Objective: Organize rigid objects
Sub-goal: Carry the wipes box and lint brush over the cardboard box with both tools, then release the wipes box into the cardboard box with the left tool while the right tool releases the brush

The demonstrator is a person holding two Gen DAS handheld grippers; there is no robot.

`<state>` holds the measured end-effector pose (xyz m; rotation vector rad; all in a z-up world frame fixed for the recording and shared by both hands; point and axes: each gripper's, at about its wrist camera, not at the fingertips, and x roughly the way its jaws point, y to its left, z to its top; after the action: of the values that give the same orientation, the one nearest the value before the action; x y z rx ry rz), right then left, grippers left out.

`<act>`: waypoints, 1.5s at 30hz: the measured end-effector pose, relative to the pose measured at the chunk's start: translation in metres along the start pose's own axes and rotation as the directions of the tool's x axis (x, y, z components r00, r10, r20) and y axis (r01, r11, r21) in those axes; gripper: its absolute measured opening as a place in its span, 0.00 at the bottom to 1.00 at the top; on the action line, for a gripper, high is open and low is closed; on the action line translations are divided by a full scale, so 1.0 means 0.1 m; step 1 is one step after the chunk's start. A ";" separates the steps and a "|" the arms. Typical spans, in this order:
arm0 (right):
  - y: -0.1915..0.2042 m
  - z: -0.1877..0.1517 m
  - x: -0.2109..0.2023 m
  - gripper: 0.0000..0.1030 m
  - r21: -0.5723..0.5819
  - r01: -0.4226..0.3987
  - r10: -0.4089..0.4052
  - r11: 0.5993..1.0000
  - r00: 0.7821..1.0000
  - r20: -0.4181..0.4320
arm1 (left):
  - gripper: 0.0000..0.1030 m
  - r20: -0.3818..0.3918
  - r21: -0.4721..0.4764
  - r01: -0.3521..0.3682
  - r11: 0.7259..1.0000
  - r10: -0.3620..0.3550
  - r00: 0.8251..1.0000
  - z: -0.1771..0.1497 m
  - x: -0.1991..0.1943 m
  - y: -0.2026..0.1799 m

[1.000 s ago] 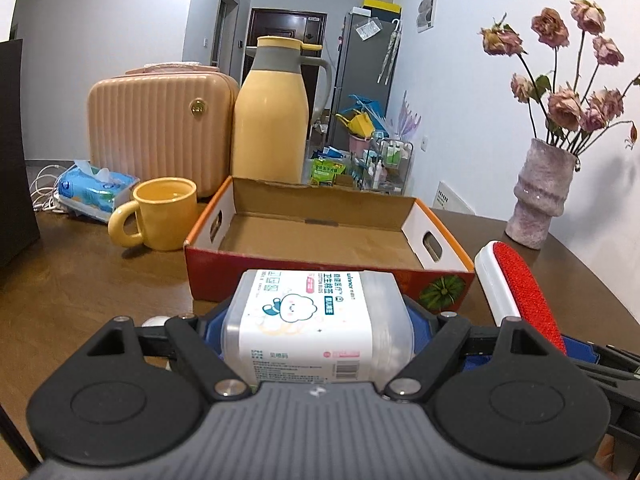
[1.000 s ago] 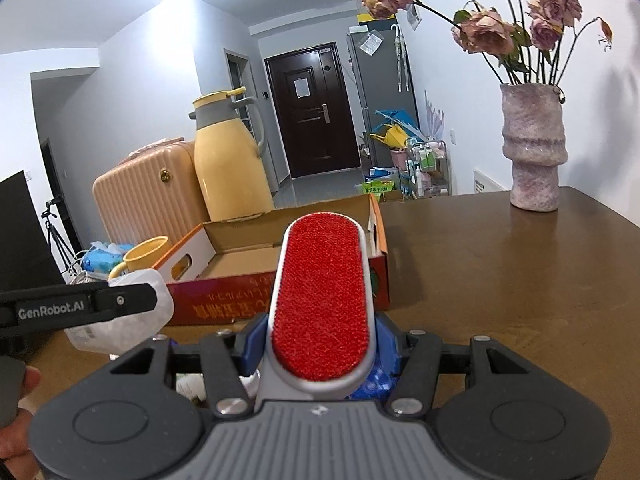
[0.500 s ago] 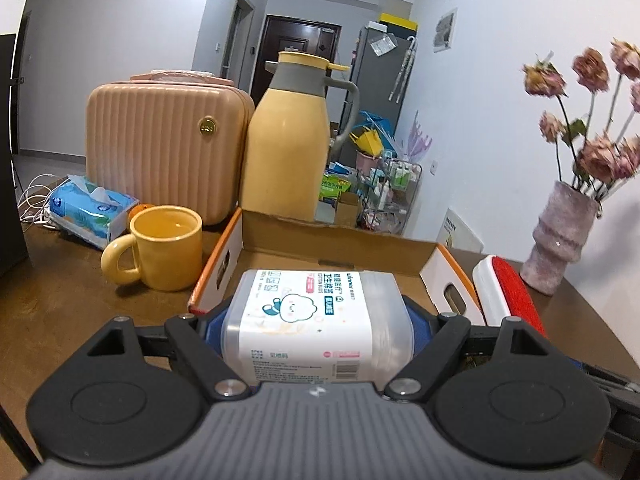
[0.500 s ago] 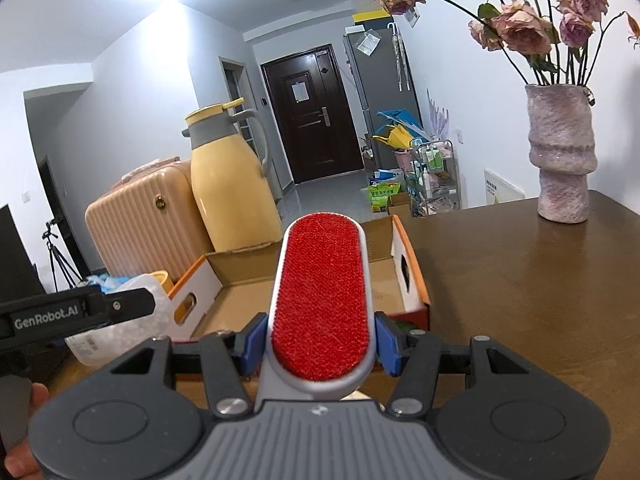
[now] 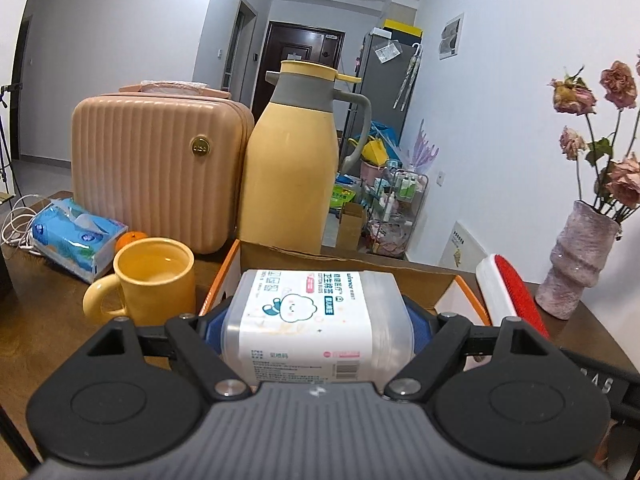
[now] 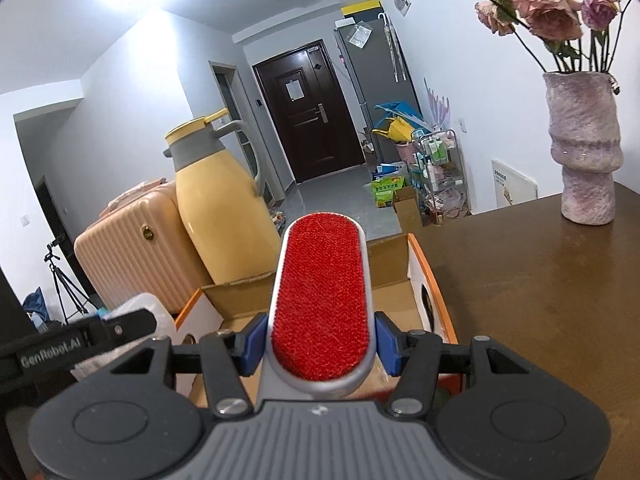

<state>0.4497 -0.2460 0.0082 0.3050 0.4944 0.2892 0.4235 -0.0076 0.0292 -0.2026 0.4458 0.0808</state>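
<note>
Left wrist view: the left gripper (image 5: pixel 316 320) is seen clamped on a clear cotton swab box (image 5: pixel 316 316), its blue pads pressed against both sides of the box, which is held above the near wall of an open cardboard box (image 5: pixel 400 270). To the left of the cardboard box a yellow mug (image 5: pixel 154 280) is placed on the wooden table (image 5: pixel 36 308), with a tissue pack (image 5: pixel 74 236) beyond it. Behind the cardboard box a yellow thermos jug (image 5: pixel 292 160) and a peach ribbed case (image 5: pixel 160 168) are set side by side. A vase of dried roses (image 5: pixel 580 264) is shown at far right.

Right wrist view: the right gripper (image 6: pixel 320 342) is closed on a red-faced lint brush (image 6: pixel 322 304), gripped at its near end and pointing over the cardboard box (image 6: pixel 430 292). The left gripper's arm (image 6: pixel 76 344) is visible at lower left.
</note>
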 end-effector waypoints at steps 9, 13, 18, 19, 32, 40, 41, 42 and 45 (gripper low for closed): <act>0.05 0.16 0.42 0.53 -0.004 0.001 -0.001 1.000 0.999 -0.035 | 0.80 -0.015 0.011 -0.030 1.000 0.030 0.999 0.13 0.31 0.05; 0.07 0.20 0.58 0.53 -0.011 0.009 -0.010 1.000 0.999 -0.047 | 0.80 -0.024 0.018 -0.033 0.999 0.034 0.999 0.18 0.46 0.06; 0.04 0.23 0.85 0.53 0.007 0.022 -0.021 1.000 0.995 -0.100 | 0.80 -0.057 0.050 -0.052 0.997 0.054 0.997 0.19 0.68 0.04; 0.04 0.24 0.90 0.53 0.013 0.019 -0.018 1.000 0.994 -0.111 | 0.80 -0.065 0.055 -0.055 0.997 0.058 0.996 0.19 0.73 0.04; -0.06 0.10 1.30 0.53 0.028 0.051 -0.044 0.998 0.978 -0.202 | 0.80 -0.169 0.099 -0.074 0.992 0.090 0.982 0.05 1.12 0.10; -0.02 0.11 1.30 0.63 -0.011 0.085 -0.086 0.996 0.976 -0.200 | 0.98 -0.167 0.128 -0.061 0.990 0.082 0.983 0.05 1.08 0.05; -0.01 0.12 1.27 0.75 -0.012 0.085 -0.086 0.996 0.978 -0.189 | 1.00 -0.152 0.134 -0.072 0.988 0.093 0.984 0.06 1.05 0.03; -0.01 0.13 1.25 0.79 -0.018 0.084 -0.086 0.996 0.980 -0.179 | 1.00 -0.136 0.140 -0.088 0.986 0.107 0.985 0.06 1.02 0.02; 0.02 0.15 1.21 0.85 -0.045 0.092 -0.098 0.995 0.980 -0.173 | 1.00 -0.132 0.134 -0.078 0.988 0.096 0.987 0.08 0.98 0.02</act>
<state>0.5589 -0.2062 -0.0295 0.2197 0.6743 0.2329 0.5152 -0.0002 -0.0071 -0.0615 0.5964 0.1239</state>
